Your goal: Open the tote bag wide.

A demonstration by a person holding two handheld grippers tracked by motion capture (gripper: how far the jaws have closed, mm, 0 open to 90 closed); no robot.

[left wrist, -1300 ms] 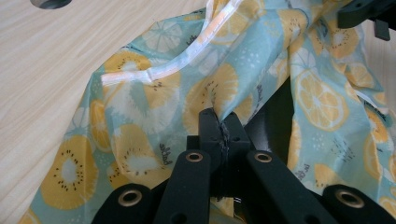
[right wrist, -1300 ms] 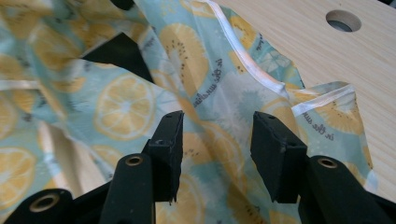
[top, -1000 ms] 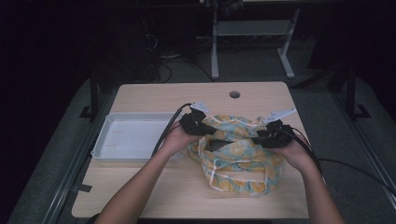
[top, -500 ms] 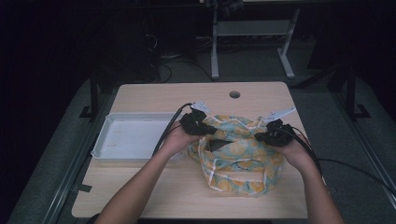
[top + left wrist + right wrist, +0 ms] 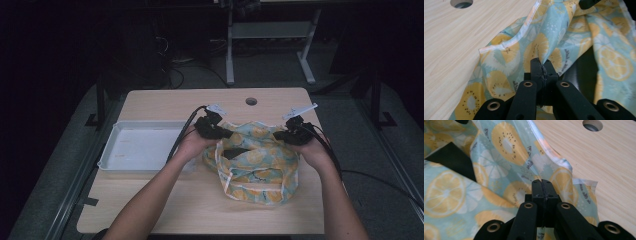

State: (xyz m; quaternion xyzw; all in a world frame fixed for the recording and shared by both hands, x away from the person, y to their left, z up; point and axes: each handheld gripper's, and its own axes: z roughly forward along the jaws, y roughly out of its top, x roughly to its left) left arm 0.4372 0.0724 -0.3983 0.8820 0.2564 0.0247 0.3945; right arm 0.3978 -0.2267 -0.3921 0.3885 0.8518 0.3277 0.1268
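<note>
On the wooden table (image 5: 165, 200), left gripper (image 5: 223, 134) and right gripper (image 5: 278, 135) each pinch the fruit-print cloth (image 5: 260, 165), probably to spread it for folding; right jaws just closed

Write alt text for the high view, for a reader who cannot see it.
Two hands hold a fruit-print cloth bunched on a wooden table, the left gripper and right gripper each pinching its upper edge. A shallow white tray sits left of the cloth, and a round hole marks the table's far edge.
</note>
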